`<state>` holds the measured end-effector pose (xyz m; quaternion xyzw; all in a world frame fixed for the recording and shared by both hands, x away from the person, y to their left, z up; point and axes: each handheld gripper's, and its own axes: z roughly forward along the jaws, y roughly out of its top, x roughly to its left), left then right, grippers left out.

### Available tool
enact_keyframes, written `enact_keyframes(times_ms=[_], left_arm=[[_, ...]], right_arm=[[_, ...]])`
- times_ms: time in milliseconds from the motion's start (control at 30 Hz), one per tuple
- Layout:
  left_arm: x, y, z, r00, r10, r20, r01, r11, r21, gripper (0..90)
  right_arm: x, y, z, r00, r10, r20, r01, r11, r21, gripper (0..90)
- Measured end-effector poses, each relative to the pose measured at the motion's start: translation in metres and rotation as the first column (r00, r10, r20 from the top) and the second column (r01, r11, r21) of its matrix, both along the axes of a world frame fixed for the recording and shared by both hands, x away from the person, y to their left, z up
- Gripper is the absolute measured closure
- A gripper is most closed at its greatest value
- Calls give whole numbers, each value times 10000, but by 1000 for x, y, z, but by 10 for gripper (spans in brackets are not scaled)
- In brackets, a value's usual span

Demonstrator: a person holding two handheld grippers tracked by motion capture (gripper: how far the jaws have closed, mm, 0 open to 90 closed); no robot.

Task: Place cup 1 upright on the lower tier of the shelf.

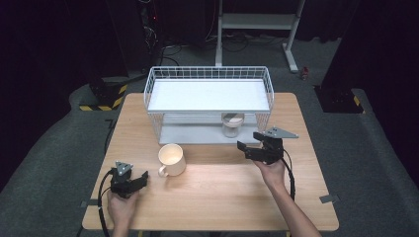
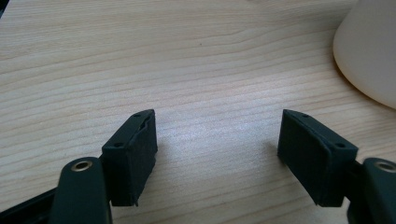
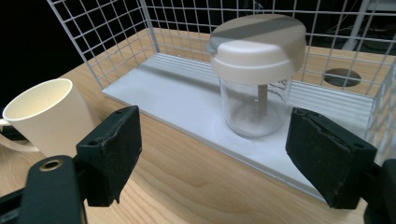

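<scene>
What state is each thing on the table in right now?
Jar: upright on the rack's lower shelf, lid on.
Mug: upright on the table, empty.
Rack: top shelf bare.
Left gripper: open, holding nothing.
Right gripper: open, holding nothing, facing the jar.

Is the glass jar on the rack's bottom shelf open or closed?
Closed: a white lid caps the jar.

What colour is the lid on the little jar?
The lid is cream-white with a grey stripe across its top, clearest in the right gripper view.
</scene>
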<state>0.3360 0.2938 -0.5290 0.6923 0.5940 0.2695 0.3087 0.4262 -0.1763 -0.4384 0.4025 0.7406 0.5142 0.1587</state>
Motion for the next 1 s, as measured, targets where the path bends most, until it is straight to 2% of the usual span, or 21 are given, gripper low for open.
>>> enact_keyframes(times_ms=[233, 400, 567, 733, 1000], left_arm=[[0, 0, 0, 10000, -2, -2, 2, 10000, 4, 288], [0, 0, 0, 10000, -3, 3, 3, 10000, 7, 288], [0, 0, 0, 10000, -1, -2, 1, 10000, 6, 288], [0, 0, 0, 10000, 2, -5, -2, 10000, -1, 288], [0, 0, 0, 10000, 1, -5, -1, 10000, 0, 288]], right_arm=[[-14, -19, -3, 9998, -211, 19, 210, 9994, 266, 211], [-23, -28, -6, 9995, -284, 129, 281, 9993, 229, 224], [-33, -40, -16, 9988, -482, 90, 481, 9987, 155, 237], [-39, -50, -29, 9980, -603, -171, 606, 9980, 155, 251], [-47, -59, -48, 9945, -980, -372, 966, 9946, -389, 271]])
